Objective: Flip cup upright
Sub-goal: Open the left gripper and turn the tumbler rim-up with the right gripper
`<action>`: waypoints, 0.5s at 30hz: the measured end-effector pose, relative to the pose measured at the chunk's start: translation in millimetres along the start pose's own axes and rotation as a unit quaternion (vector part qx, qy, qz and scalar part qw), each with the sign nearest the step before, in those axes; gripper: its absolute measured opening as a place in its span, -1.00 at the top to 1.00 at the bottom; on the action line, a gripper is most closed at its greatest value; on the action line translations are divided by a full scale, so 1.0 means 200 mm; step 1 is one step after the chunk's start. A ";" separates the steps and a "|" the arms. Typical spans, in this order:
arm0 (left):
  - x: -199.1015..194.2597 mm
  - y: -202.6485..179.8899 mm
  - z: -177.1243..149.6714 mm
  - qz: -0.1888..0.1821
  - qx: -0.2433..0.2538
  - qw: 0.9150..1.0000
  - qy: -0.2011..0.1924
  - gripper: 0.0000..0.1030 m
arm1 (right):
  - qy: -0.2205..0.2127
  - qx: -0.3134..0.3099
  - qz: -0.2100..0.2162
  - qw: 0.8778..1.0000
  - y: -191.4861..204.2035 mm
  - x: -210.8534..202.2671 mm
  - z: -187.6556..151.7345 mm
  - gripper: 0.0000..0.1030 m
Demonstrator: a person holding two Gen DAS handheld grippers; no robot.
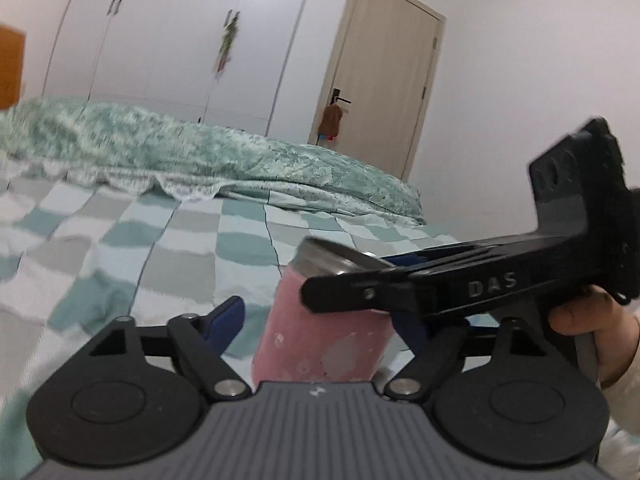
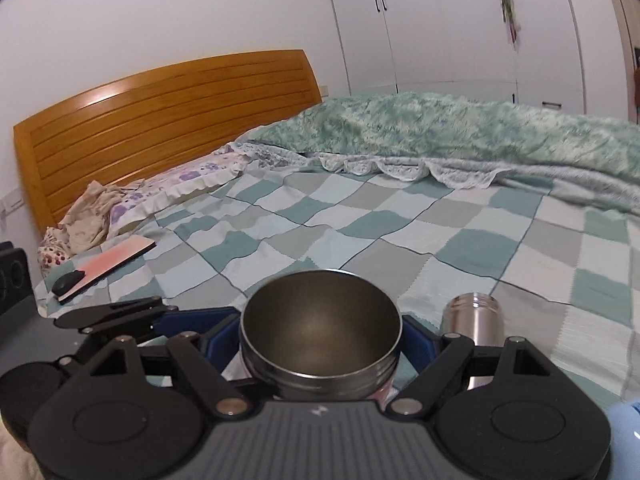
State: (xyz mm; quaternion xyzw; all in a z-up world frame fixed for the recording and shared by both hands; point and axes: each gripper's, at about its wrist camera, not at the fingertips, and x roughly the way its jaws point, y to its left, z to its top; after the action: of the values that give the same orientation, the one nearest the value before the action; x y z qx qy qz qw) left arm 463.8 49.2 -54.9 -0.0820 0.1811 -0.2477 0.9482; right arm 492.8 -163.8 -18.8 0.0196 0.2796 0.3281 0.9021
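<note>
Right gripper [image 2: 320,340] is clamped on the cup [image 2: 320,336] just under the rim, blue pads touching both sides, mouth facing up so you look right down into the steel inside. From the left cam the cup [image 1: 320,336] is pink w/ scuffed paint, standing roughly upright w/ a slight tilt over the checked blanket [image 1: 120,248]. Left gripper [image 1: 320,324] is spread wide, fingers either side of the cup; can't tell if they're touching it, prob not. Just right of the cup in the right cam there's a steel bottle [image 2: 474,322] lying on the blanket. Further off on the left, a phone [image 2: 106,266] w/ a mouse [image 2: 68,282] on it. Then a fluffy green duvet [image 2: 460,132], wooden headboard [image 2: 160,120], white wardrobe [image 2: 440,20] at the back.
</note>
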 end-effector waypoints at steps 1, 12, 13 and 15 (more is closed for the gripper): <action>-0.03 -0.02 -0.01 0.008 0.000 1.000 0.001 -0.68 | 0.000 -0.004 -0.011 1.000 0.02 -0.05 -0.01 -0.61; -0.18 -0.11 -0.19 0.121 0.001 0.991 0.061 -0.86 | 0.046 -0.020 -0.089 0.995 0.15 -0.14 -0.26 -0.62; -0.18 -0.10 -0.19 0.120 -0.004 0.990 0.067 -0.87 | 0.050 -0.019 -0.091 0.994 0.15 -0.14 -0.27 -0.62; -0.20 -0.10 -0.20 0.122 -0.009 0.990 0.073 -0.87 | 0.055 -0.016 -0.098 0.994 0.17 -0.16 -0.27 -0.62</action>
State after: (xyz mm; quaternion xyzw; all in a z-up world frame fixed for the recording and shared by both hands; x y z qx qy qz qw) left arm 406.4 48.8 -74.5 -0.0500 0.2608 -0.1341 0.9547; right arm 425.4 -164.6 -41.1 -0.0399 0.3237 0.2432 0.9135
